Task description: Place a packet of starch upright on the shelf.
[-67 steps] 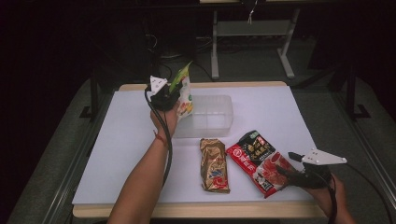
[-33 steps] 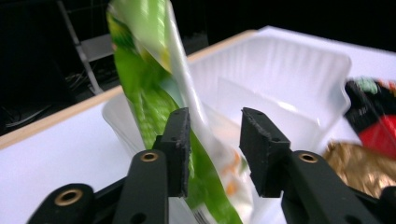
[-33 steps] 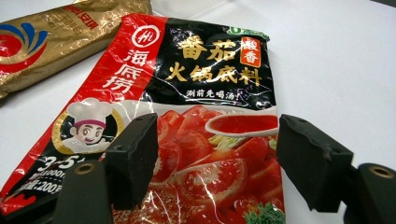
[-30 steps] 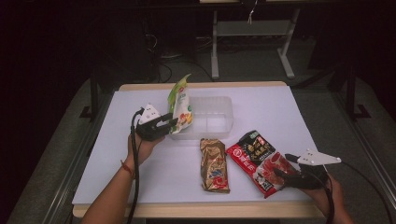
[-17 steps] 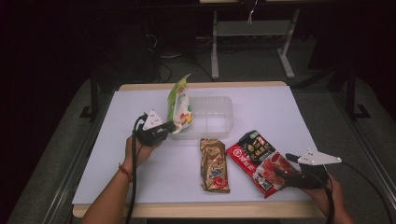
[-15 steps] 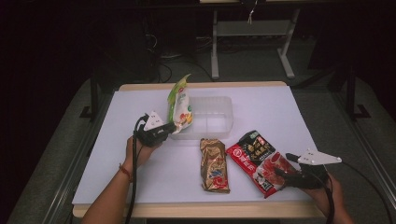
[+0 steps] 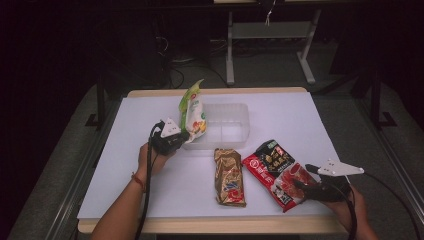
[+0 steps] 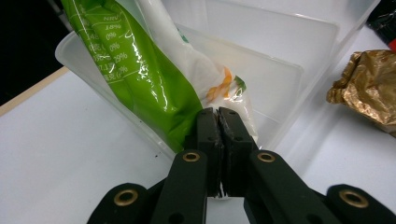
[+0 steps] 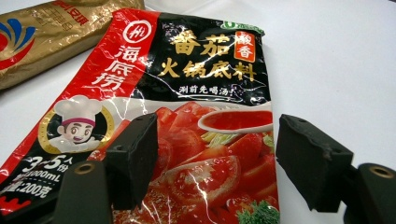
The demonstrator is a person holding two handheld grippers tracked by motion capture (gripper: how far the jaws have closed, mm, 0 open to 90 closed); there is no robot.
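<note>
Hovering at the near right edge of the table [image 7: 125, 150], the right gripper [image 7: 306, 176] has its jaws spread wide over the lower end of the red soup-base packet [image 7: 278, 169]; in the right gripper view that packet [image 9: 187, 116] lies flat between the two pads with neither one pressing on it, so nothing is gripped there yet. Just to its left, the gold packet [image 7: 229, 175] lies flat on the white surface, untouched. Farther in, the left gripper [image 7: 184, 136] sits at the near left corner of the clear plastic bin [image 7: 235, 112]; its jaws have just been closing and, in the left gripper view, the left gripper [image 8: 218, 122] now shows its pads pressed together with nothing between them, their tips right up against the bin's wall below the green and white pouch [image 8: 140, 79]. That pouch [image 7: 192, 111] stands leaning in the left end of the bin, its top well above the rim. By my reading, the job is loading the packets into the bin and it stands roughly a third done: one pouch is in, though propped up rather than lying down, while the gold and red packets remain on the table. The red one looks next in line, given the open jaws poised over it.
</note>
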